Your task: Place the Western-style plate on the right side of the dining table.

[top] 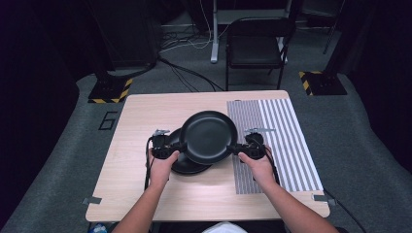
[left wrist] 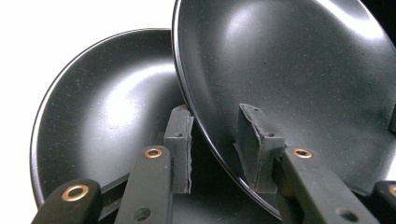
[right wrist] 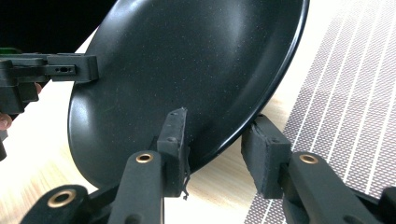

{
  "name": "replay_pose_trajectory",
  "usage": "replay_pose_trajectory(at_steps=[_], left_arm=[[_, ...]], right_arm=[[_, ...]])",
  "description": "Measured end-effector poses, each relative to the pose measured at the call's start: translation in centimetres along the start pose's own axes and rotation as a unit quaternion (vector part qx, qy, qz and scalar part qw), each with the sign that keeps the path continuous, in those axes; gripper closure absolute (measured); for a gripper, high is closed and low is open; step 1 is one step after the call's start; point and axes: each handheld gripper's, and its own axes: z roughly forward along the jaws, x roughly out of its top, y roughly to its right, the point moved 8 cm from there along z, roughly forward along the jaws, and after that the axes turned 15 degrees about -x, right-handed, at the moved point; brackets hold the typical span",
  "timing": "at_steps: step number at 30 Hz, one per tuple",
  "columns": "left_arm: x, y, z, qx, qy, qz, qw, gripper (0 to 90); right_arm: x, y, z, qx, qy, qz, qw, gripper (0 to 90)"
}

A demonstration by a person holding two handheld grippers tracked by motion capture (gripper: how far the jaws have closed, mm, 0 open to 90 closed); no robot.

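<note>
Two black plates are in play. The upper plate (top: pixel 208 136) (left wrist: pixel 289 70) (right wrist: pixel 187 60) is held up at a tilt over the lower plate (top: pixel 187 166) (left wrist: pixel 107 107), which lies on the table. My left gripper (top: pixel 180 147) (left wrist: pixel 214 126) is shut on the upper plate's left rim, one pad inside the dish and one beneath. At the opposite rim my right gripper (top: pixel 233 149) (right wrist: pixel 217 135) is shut in the same way. In the right gripper view, the left gripper's jaw (right wrist: pixel 70 70) shows at the plate's far edge.
The light wooden table (top: pixel 145 116) carries a grey and white striped mat (top: pixel 286 141) (right wrist: pixel 345 93) on its right half. Beyond the table's far edge stands a dark chair (top: pixel 255 48), with cables on the floor and hazard-striped stand bases at both sides.
</note>
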Motion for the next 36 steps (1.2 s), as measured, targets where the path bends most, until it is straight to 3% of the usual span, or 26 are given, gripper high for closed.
replay_pose_trajectory(at_steps=[36], left_arm=[[1.3,1.7,1.4,-0.014,-0.002,0.016,0.9998,65.8]], right_arm=[[0.6,1.7,-1.3,-0.010,0.022,0.014,0.9996,61.1]])
